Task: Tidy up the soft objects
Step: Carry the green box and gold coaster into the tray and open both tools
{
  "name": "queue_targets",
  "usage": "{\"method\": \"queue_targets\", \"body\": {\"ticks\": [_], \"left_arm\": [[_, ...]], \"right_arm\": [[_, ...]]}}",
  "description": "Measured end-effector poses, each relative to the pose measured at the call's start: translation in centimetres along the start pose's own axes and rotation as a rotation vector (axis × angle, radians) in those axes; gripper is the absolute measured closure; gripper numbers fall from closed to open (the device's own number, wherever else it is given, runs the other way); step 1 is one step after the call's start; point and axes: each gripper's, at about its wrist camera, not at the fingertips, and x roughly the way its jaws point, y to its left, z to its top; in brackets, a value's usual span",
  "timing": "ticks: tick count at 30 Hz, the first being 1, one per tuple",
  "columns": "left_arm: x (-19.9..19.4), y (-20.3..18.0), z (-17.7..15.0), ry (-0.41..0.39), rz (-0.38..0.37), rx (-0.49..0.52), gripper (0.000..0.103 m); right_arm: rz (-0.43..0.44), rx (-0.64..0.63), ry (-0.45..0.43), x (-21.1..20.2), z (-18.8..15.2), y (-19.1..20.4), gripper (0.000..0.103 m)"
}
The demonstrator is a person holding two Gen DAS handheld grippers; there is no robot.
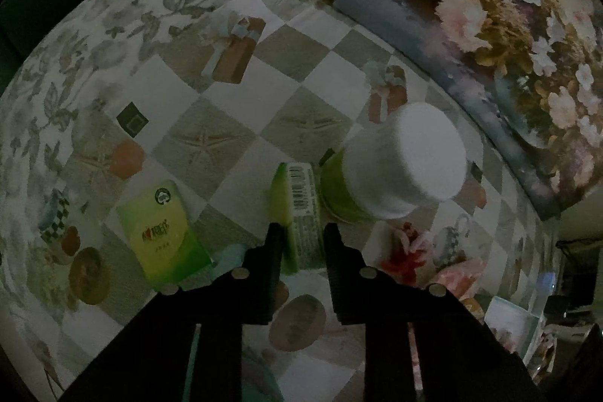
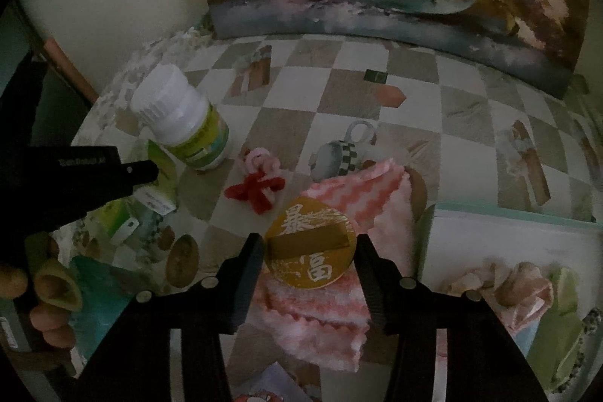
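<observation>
The left gripper (image 1: 301,232) pinches a light, yielding green tissue pack (image 1: 301,213) by its narrow sides; the right gripper (image 2: 309,247) clamps a stiff gold disc (image 2: 311,243) above the floppy pink cloth (image 2: 320,307) on the counter (image 2: 339,100).

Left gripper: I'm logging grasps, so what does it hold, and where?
The left gripper pinches the green tissue pack, standing on edge, across its near end.
</observation>
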Motion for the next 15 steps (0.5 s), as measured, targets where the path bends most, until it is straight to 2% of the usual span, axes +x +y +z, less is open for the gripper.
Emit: {"method": "queue_targets", "body": {"ticks": [8,15], "left_arm": [[-1.3,-1.1,-0.8,-0.021,-0.018,0.032,0.081],[-4.2,-2.0,-1.8,-0.065,-0.039,0.063,0.081]], "right_arm": [[0.004,0.019,-0.016,-1.8,-0.5,-0.6,0.051],[0.012,0.046,-0.037,-3.6,-1.2,-1.1,0.051]]}}
